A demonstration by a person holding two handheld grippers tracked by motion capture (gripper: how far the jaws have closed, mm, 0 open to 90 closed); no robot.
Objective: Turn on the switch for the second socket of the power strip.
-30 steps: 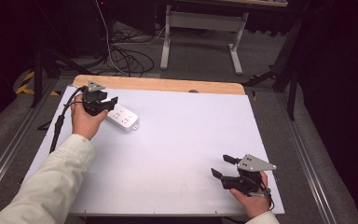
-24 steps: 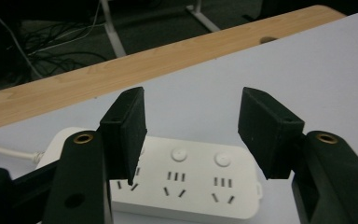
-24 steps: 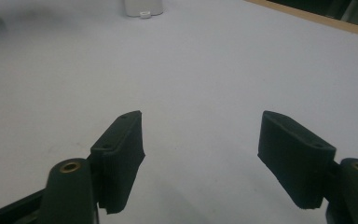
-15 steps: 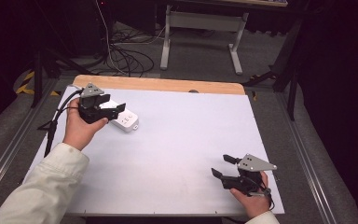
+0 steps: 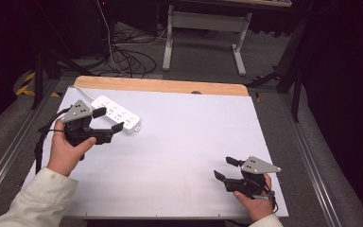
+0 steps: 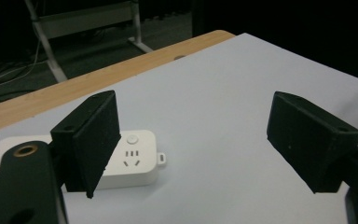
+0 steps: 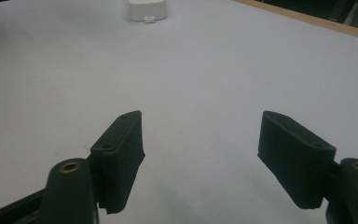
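A white rectangular plastic power strip (image 5: 117, 114) lies flat at the far left of the pale grey-white counter (image 5: 189, 142), set at a slant, with its white cord leading off toward the far wooden edge strip (image 5: 160, 86). In the left gripper view the strip's near end (image 6: 130, 156) shows a round button, a 3-slot socket and a small tab at the end.

The left tongs (image 5: 108, 119), held in the person's left hand (image 5: 68, 149) with a cream sleeve (image 5: 38, 198) behind it, hover just beside the near end of the strip. Their 2 black jaws stand wide apart and hold nothing; 1 jaw lies over the strip's near edge in the high view, and the other is over bare counter. Whether that jaw touches the strip cannot be told.

The right tongs (image 5: 226, 168) sit near the counter's near right corner, well apart from the strip, gripped by the right hand (image 5: 253, 205). Their jaws are likewise spread wide and empty, pointing across bare counter toward the strip (image 7: 147, 9) far off.
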